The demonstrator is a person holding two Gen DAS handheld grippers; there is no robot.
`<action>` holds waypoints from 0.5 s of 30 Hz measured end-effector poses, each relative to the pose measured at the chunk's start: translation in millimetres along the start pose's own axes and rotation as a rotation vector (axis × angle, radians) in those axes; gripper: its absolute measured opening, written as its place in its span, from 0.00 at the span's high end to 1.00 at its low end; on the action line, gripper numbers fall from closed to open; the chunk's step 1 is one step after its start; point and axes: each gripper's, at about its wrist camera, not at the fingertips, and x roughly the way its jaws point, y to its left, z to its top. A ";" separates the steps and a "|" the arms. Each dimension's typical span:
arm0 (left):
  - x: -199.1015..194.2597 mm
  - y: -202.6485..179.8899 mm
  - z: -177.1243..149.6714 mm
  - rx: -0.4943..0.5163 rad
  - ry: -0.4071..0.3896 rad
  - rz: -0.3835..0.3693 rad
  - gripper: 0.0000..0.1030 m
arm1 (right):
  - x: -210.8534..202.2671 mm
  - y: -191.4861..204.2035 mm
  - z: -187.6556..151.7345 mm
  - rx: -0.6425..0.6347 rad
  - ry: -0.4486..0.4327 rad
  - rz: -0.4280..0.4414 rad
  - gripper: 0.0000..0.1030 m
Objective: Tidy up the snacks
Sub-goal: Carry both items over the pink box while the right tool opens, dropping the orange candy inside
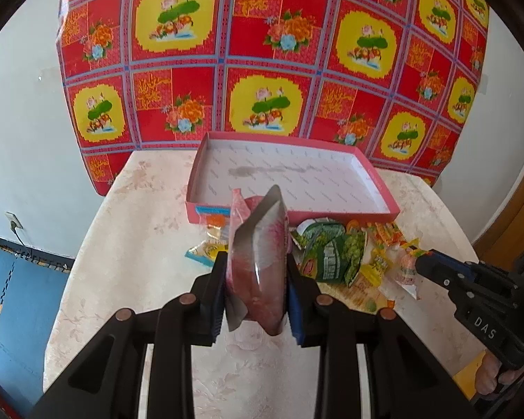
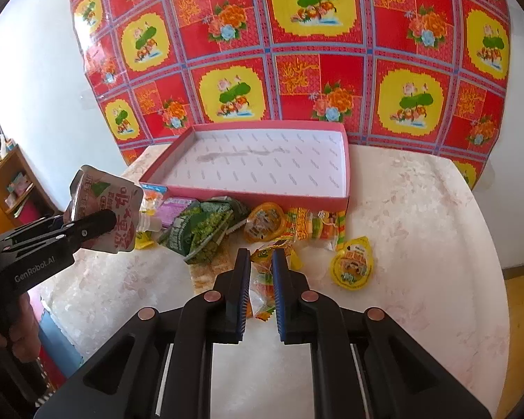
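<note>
Right wrist | snack pile (image 2: 248, 223) fronts pink box (image 2: 262, 188) | cloth (image 2: 297, 52) behind

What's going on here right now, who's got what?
The left gripper is shut on a pink drink pouch, held up off the table in front of the pink box, which has no snacks in it yet. The right gripper is low over the snack pile, its fingers around an orange-and-yellow packet, but I can't tell whether they have closed on it. A yellow jelly cup lies apart, right of the pile.
</note>
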 end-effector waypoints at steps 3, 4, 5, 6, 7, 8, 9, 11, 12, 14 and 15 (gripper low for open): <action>-3.5 0.0 4.7 -0.002 -0.010 -0.002 0.70 | -2.8 0.7 3.7 -0.003 -0.010 0.003 0.86; -4.2 -0.3 6.5 -0.002 -0.014 -0.003 0.70 | -3.5 1.3 5.4 -0.004 -0.014 0.003 0.86; -4.8 -0.4 8.0 -0.002 -0.017 -0.004 0.70 | -3.9 1.4 7.2 -0.006 -0.017 0.004 0.86; -5.2 -0.7 9.8 -0.001 -0.020 -0.003 0.70 | -4.4 1.6 9.1 -0.008 -0.020 0.005 0.86; -5.7 -0.7 11.8 -0.002 -0.023 -0.004 0.70 | -4.8 1.5 10.2 -0.010 -0.023 0.005 0.86; -6.0 -0.6 13.8 -0.003 -0.025 -0.006 0.70 | -5.0 1.8 11.5 -0.012 -0.025 0.005 0.86; -6.2 -0.2 15.4 -0.005 -0.027 -0.007 0.70 | -4.9 1.8 13.0 -0.013 -0.026 0.004 0.86; -5.9 -0.1 19.0 -0.007 -0.031 -0.008 0.70 | -3.9 1.0 16.4 -0.012 -0.027 0.007 0.86; -5.3 -0.3 21.5 -0.008 -0.032 -0.008 0.70 | -3.5 0.3 18.0 -0.011 -0.027 0.009 0.86; -4.0 -0.3 25.3 -0.010 -0.035 -0.010 0.70 | -3.1 -0.4 21.9 -0.013 -0.032 0.009 0.86; -3.4 -0.4 26.9 -0.010 -0.036 -0.011 0.70 | -2.9 -0.2 23.7 -0.014 -0.034 0.009 0.86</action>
